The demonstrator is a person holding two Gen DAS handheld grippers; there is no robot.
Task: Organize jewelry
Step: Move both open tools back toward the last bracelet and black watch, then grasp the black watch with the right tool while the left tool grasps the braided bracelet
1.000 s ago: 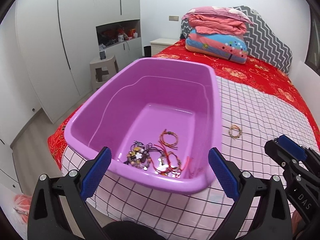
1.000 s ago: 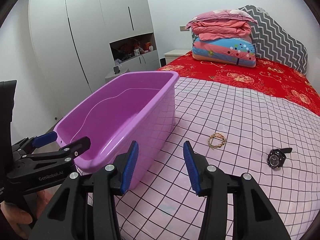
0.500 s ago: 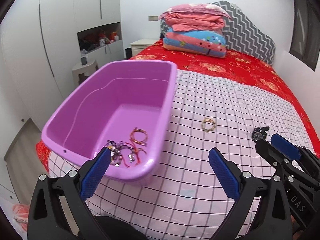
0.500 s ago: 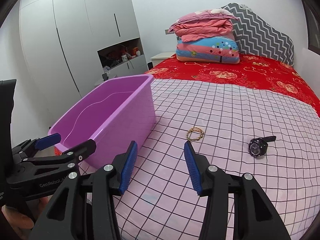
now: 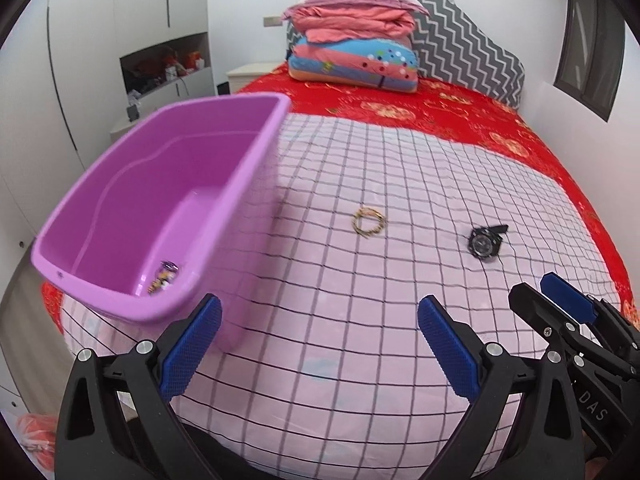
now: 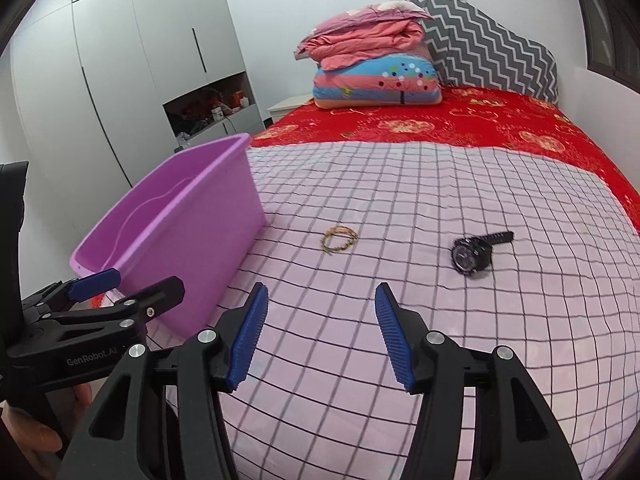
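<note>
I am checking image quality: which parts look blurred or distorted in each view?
Left wrist view: the bin is smeared by motion blur, and the bracelet is slightly soft. Right wrist view: bracelet and watch are sharper. Both views: fisheye bends the blanket grid.

Bed cover: pink checked sheet (image 5: 340, 320) over a red patterned spread (image 6: 460, 124).
Bedding: folded pink quilt (image 5: 352, 20) on a blue one (image 5: 352, 60), at the head of the bed.
Headboard (image 6: 492, 56): grey and white zigzag.
Wardrobe (image 6: 120, 72): white, left of the bed, with a cluttered open niche (image 5: 168, 68).
Nightstand (image 5: 248, 74): white, beside the bed head.
</note>
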